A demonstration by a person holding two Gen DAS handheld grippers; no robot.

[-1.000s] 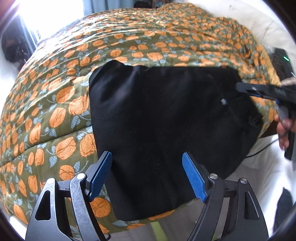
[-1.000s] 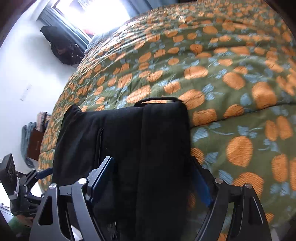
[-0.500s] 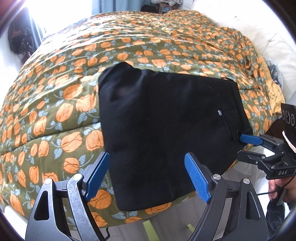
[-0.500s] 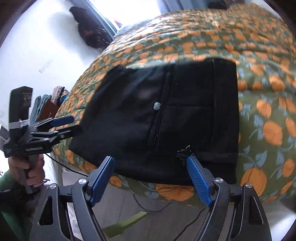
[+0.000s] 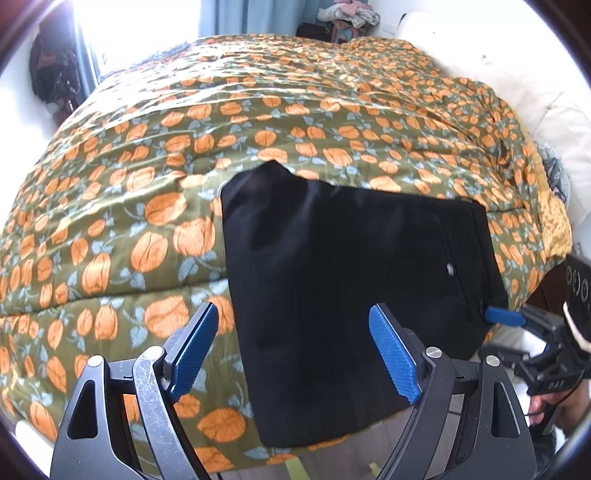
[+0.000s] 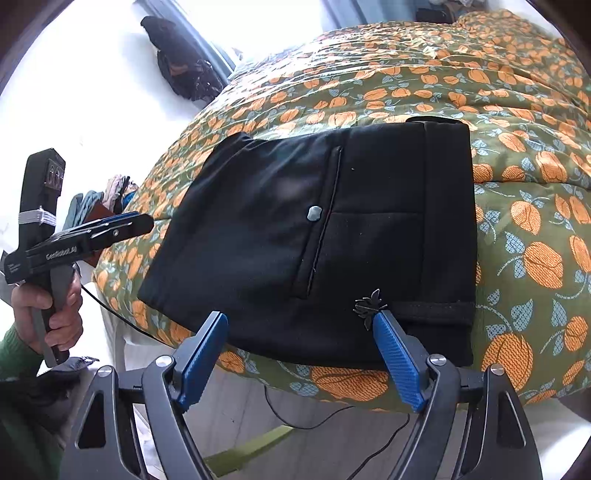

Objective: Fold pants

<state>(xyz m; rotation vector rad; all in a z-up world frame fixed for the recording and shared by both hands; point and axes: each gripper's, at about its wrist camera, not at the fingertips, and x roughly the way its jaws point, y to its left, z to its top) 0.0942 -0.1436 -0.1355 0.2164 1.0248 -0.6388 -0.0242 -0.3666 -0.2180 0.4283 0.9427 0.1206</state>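
Neatly folded pants (image 6: 332,236) (on bedspread (image 6: 524,206)).

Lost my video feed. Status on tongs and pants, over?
Left tongs opening, nothing between them; right tongs open, empty. Pants folded flat on quilt near its edge. Nothing in the way.

Folded blk pants (image 5: 351,273) on quilt (image 5: 184,147), L gripper (image 5: 295,350) opening

You are working in a home bedroom: a bed (image 5: 295,110) wearing a green quilt (image 5: 110,192) with orange pumpkins is filling the view, curtains (image 5: 236,16) are hanging by a bright window, and clothes (image 5: 347,14) are piling in the corner.
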